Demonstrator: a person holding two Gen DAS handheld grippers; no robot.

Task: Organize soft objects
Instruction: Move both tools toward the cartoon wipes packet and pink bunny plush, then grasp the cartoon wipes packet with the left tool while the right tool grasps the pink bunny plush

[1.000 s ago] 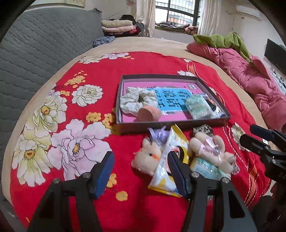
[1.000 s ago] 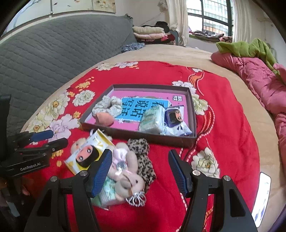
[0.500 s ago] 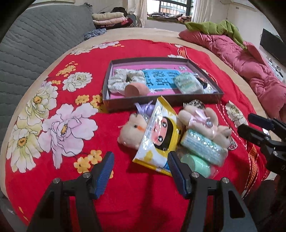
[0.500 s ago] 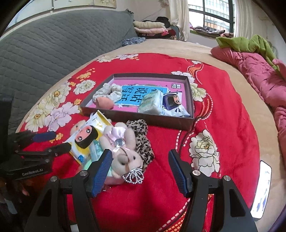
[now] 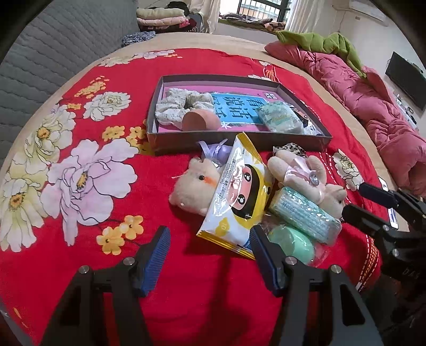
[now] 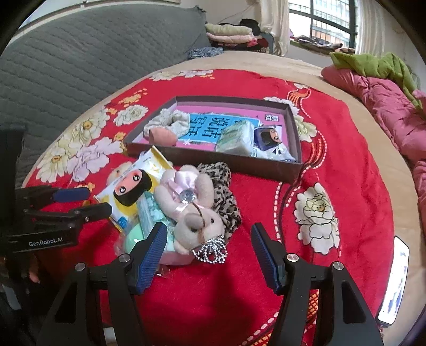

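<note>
A pile of soft things lies on the red flowered blanket in front of a dark shallow box (image 5: 239, 141) (image 6: 234, 161): a cream plush animal (image 5: 194, 183), a yellow wipes pack (image 5: 238, 194) (image 6: 133, 186), a pink plush bunny (image 5: 300, 175) (image 6: 191, 210), a teal tissue pack (image 5: 303, 213), a mint sponge (image 5: 290, 243) and a leopard scrunchie (image 6: 223, 194). In the box lie a lace scrunchie (image 5: 183, 105), a pink sponge (image 5: 201, 121) and a green tissue pack (image 5: 279, 117). My left gripper (image 5: 209, 247) is open just short of the pile. My right gripper (image 6: 209, 246) is open over the bunny's near side.
A grey quilted headboard (image 6: 80, 66) stands at the left. Pink and green bedding (image 5: 359, 87) is heaped along the right side. Folded clothes (image 5: 162, 18) are stacked at the far end. A phone (image 6: 394, 279) lies near the blanket's right edge.
Both grippers have come down and closer to the pile, which now looks larger and nearer. Their openings have not changed and nothing has been picked up.
</note>
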